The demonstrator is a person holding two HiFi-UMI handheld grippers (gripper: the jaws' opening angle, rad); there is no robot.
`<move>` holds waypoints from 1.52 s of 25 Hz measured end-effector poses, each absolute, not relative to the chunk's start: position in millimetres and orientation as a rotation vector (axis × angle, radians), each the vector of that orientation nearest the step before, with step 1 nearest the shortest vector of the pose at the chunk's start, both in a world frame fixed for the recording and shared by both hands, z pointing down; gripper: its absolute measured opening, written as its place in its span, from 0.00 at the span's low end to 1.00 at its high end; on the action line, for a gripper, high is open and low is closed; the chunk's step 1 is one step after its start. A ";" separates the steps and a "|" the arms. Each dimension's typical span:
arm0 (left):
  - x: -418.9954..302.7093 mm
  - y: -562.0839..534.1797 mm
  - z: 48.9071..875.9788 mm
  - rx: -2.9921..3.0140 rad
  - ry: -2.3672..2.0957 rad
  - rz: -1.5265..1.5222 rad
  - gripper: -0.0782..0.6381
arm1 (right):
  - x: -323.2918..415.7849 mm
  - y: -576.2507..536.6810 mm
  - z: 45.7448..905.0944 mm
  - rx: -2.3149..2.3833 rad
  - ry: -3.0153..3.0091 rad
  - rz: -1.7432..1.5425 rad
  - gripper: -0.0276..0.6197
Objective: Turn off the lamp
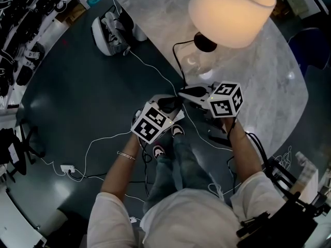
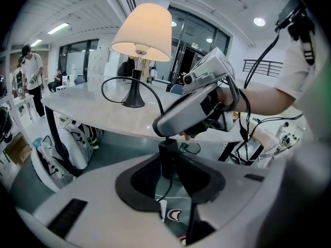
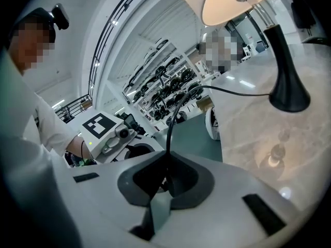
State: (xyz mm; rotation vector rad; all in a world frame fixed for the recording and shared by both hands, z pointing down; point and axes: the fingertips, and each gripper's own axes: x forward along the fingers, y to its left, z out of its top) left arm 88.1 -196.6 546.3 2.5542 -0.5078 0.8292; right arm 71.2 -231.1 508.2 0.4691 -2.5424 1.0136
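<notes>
You hold both tools together at the centre of the head view, just off the curved edge of the marble bench (image 1: 269, 81). Your left tool (image 2: 169, 163) has the black inline switch (image 2: 168, 148) upright between its jaws. They stand fairly wide, the pads lying against the block's two sides with no gap showing. Directly above the switch, your right tool (image 3: 165, 179) is clamped on the black cord (image 3: 173, 120), its jaws drawn nearly together around it. In the left gripper view that tool fills the middle of the frame, its nose just over the switch's top. The same cord drops out of the switch's underside toward your shoes (image 1: 177, 130).

From the right tool's grip the cord rises, arcs over the bench edge and runs to the lamp's black base (image 1: 205, 42), which stands on the bench at the upper middle of the head view. The lamp (image 1: 231, 9) is lit. Its cream shade glows warm and reflects as a bright spot in the stone.

Beneath you, the dark green floor (image 1: 77, 97) carries a white cable (image 1: 103, 138) that trails to a white plug block (image 1: 67, 168) at lower left. A white bundle of gear (image 1: 111, 32) lies on the floor at upper left, beside the bench. Farther off, racks of dark equipment (image 1: 26, 14) fill the upper left corner, and in the left gripper view a person (image 2: 32, 68) stands at the far left.
</notes>
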 end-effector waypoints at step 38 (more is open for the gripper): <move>84.6 -190.4 550.3 2.582 -0.354 0.883 0.26 | 66.5 -224.6 509.5 0.401 -2.540 0.983 0.05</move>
